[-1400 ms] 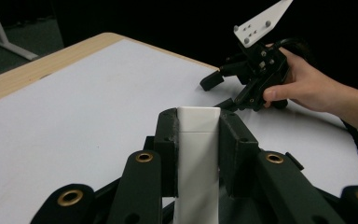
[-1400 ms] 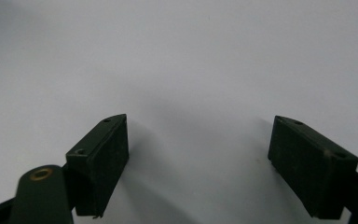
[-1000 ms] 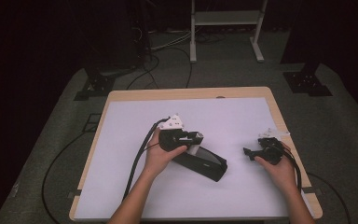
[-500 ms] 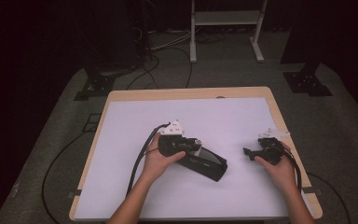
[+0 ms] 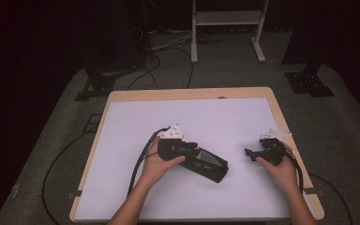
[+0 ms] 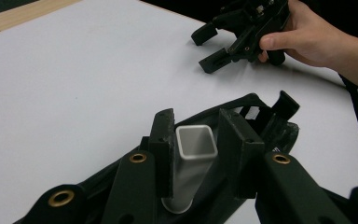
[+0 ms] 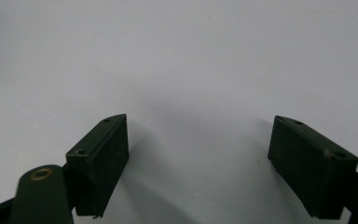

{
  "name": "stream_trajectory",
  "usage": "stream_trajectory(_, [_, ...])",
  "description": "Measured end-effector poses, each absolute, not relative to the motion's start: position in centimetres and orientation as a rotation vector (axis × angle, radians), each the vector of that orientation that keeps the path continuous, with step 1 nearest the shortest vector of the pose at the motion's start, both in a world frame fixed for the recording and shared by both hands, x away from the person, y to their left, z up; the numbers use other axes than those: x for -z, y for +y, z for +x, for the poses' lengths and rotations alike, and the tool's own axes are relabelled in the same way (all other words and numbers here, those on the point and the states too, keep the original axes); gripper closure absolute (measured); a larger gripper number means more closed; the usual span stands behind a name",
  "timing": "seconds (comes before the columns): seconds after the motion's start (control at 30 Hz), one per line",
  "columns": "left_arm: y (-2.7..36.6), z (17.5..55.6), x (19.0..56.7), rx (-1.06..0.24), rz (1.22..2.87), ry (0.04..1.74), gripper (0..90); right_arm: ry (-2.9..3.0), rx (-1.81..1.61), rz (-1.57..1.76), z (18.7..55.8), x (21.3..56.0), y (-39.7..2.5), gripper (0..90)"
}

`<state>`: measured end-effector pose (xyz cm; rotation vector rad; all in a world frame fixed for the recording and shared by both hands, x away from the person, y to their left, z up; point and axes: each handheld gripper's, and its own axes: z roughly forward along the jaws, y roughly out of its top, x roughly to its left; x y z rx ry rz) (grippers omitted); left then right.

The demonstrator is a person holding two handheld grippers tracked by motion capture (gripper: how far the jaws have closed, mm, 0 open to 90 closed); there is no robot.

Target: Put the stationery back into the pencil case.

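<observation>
My left hand-held gripper (image 6: 193,154) pinches a grey square tube (image 6: 195,148) inside the black pouch (image 5: 209,165); shallow grip may slip. Right hand-held gripper (image 7: 198,158) wide open, empty.

Black fabric pouch (image 5: 208,164) lies on white tabletop sheet (image 5: 215,117), just below centre, nearer front edge than back edge, long axis slanting toward front-right corner. Left gripper (image 5: 187,149) at pouch's upper-left end, over it. Silver square-section metal tube (image 6: 193,158) between left gripper's jaws, on pouch, open end toward right edge. Right gripper (image 5: 253,153) near right edge, well apart from pouch, level with it, jaws toward pouch, low over bare sheet. Wooden table border (image 5: 187,93) surrounds sheet on all edges.
</observation>
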<state>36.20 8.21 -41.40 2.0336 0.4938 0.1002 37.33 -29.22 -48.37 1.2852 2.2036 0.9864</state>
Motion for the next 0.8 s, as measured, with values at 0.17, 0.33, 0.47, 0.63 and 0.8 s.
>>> stream_trajectory(0.17, [8.5, 36.0, 41.1, -0.107, 2.03, 0.492, 64.2, 2.204, -0.986, 1.285, 37.3, 48.4, -29.2, 18.9])
stream_trajectory(0.33, [9.2, 35.7, 40.5, -0.121, 2.026, 0.496, 60.8, 2.204, -0.986, 1.285, 37.3, 48.4, -29.2, 18.9])
stream_trajectory(0.47, [9.9, 35.5, 40.2, -0.136, 2.031, 0.496, 56.6, 2.203, -0.986, 1.286, 37.3, 48.4, -29.2, 18.9])
stream_trajectory(0.63, [10.7, 35.2, 40.0, -0.151, 2.021, 0.511, 50.9, 2.203, -0.986, 1.286, 37.3, 48.4, -29.2, 18.9])
stream_trajectory(0.8, [11.8, 34.8, 39.7, -0.176, 2.026, 0.517, 46.6, 2.203, -0.987, 1.286, 37.3, 48.4, -29.2, 18.9])
